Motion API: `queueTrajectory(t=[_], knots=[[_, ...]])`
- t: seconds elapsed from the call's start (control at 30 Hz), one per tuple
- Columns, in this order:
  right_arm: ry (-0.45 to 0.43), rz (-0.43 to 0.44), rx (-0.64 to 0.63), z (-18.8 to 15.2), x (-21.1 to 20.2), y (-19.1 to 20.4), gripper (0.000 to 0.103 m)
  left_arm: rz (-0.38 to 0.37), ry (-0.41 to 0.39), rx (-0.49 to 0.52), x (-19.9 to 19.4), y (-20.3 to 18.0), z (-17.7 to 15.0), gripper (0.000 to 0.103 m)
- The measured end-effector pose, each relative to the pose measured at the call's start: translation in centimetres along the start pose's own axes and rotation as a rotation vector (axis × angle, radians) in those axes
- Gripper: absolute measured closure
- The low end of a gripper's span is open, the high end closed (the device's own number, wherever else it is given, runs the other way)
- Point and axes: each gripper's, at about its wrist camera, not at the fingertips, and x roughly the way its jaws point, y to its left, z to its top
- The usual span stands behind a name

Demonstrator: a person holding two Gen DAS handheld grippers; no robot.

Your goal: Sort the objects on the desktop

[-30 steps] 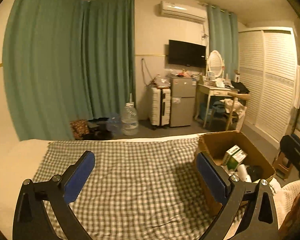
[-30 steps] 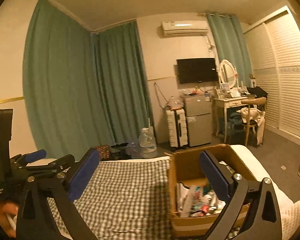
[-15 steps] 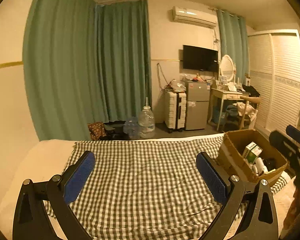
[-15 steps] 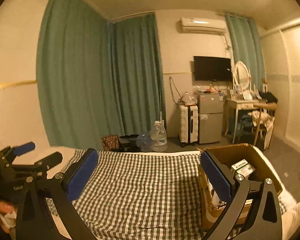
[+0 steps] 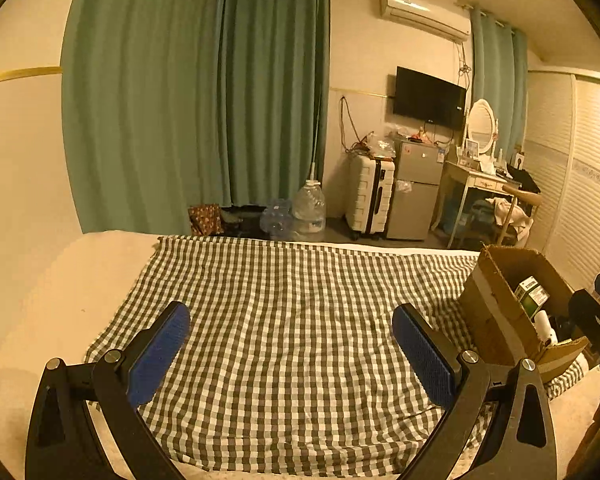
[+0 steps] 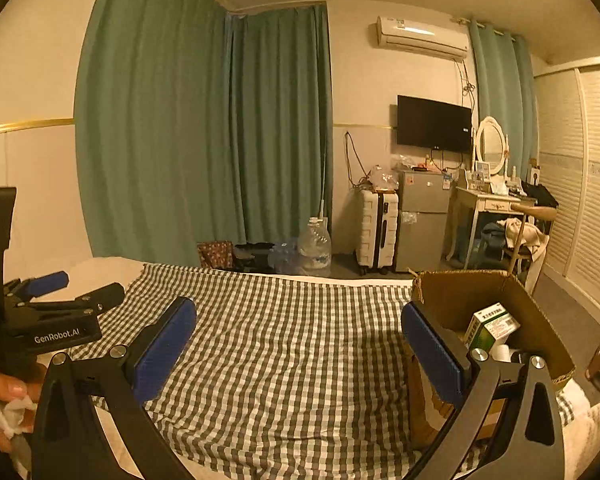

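Observation:
A brown cardboard box (image 5: pixel 496 312) stands on the right end of a green-checked cloth (image 5: pixel 292 320) spread on a bed. It holds a green-and-white carton (image 5: pixel 531 294), a white bottle (image 5: pixel 545 322) and darker items. The right wrist view shows the box (image 6: pixel 456 300) and carton (image 6: pixel 490 326) too. My left gripper (image 5: pixel 291 344) is open and empty above the bare cloth. My right gripper (image 6: pixel 298 340) is open and empty, its right finger in front of the box's left wall. The left gripper also shows at the left of the right wrist view (image 6: pixel 52 300).
Beyond the bed's far edge are water jugs (image 5: pixel 308 212), a white suitcase (image 5: pixel 370 196), a small fridge (image 5: pixel 414 188), a dressing table (image 5: pixel 480 184) with a chair and green curtains (image 5: pixel 204 96). The bare mattress (image 5: pixel 60 300) lies left of the cloth.
Both grippers have pulled back and swung left, so more cloth shows and the box sits farther right in both views. Both stay open and empty.

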Motion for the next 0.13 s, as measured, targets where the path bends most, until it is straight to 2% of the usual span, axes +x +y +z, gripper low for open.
queueTrajectory(t=[0.13], knots=[[0.004,-0.006,-0.005,-0.05,-0.04,-0.21,0.000,-0.019,-0.003,-0.013,-0.07,0.17,0.11,0.000]])
